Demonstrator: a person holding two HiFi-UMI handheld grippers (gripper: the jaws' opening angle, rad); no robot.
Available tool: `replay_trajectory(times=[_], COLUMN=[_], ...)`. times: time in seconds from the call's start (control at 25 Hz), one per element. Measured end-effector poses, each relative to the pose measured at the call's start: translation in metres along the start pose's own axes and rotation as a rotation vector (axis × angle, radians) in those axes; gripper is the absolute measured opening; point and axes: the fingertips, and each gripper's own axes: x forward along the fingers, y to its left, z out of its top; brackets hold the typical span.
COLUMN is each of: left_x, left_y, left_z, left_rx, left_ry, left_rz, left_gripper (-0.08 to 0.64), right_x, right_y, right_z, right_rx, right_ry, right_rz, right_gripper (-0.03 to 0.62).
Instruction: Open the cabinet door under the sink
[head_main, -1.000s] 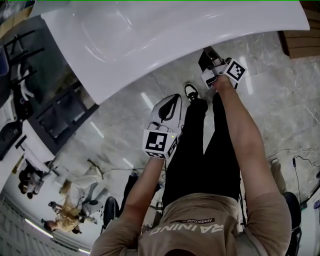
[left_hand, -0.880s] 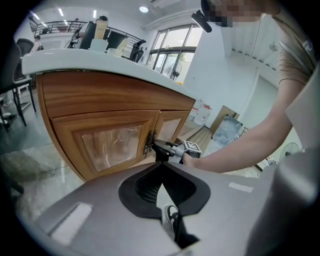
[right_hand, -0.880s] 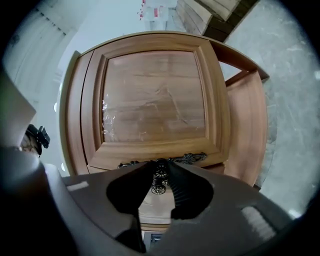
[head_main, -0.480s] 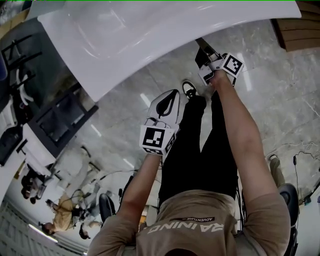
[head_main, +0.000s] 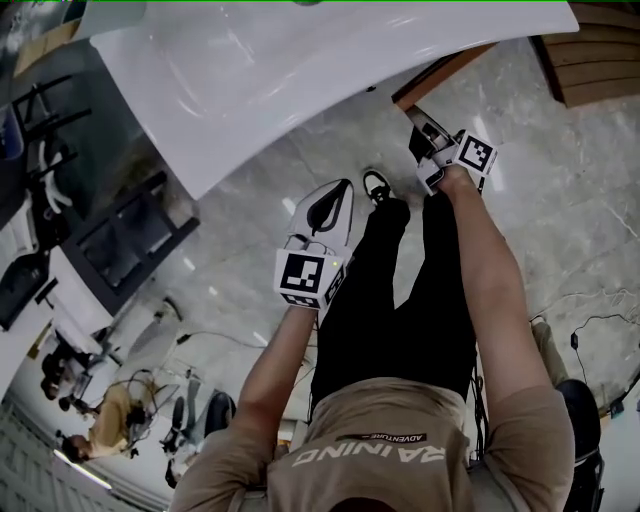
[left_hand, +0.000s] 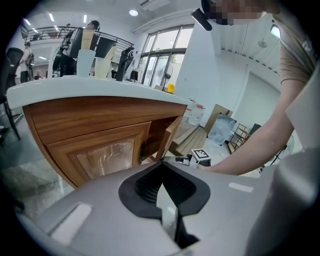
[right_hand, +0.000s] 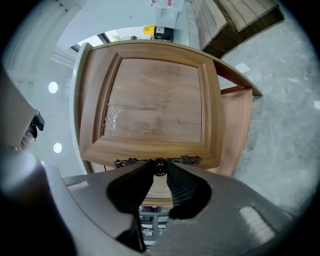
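The wooden cabinet door (right_hand: 155, 105) under the white sink counter (head_main: 300, 70) stands ajar, its edge (head_main: 440, 75) poking out from beneath the counter. My right gripper (right_hand: 159, 167) holds the dark knob of the door's ornate metal handle (right_hand: 182, 160) between its fingertips, with the jaws easing open a little around it. In the head view that gripper (head_main: 432, 150) is at the door's edge. From the left gripper view the open door (left_hand: 170, 137) and the right gripper (left_hand: 187, 160) show beside a closed neighbouring door (left_hand: 107, 152). My left gripper (head_main: 330, 205) hangs in mid-air, shut and empty.
The person's legs and one shoe (head_main: 378, 185) stand on the marble floor close to the door's swing. Stacked wooden boards (head_main: 590, 60) lie at the right. Dark furniture (head_main: 120, 240) sits left of the counter. Cables (head_main: 590, 320) trail on the floor at the right.
The door has swung outward: its brown edge now shows from under the counter. My right gripper moved with the handle, away from the cabinet. The left gripper rose slightly.
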Motion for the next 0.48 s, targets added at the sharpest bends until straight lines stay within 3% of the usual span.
replay_trajectory(times=[0.48], left_x=[-0.004], left_y=[-0.043], left_z=[0.004], left_rx=[-0.025], left_ry=[-0.014], left_rz=[0.045], left_gripper=[0.018], right_x=[-0.067], right_y=[-0.006], right_z=[-0.002], right_rx=[-0.029], right_ry=[0.171], right_rz=[0.001], right_gripper=[0.084])
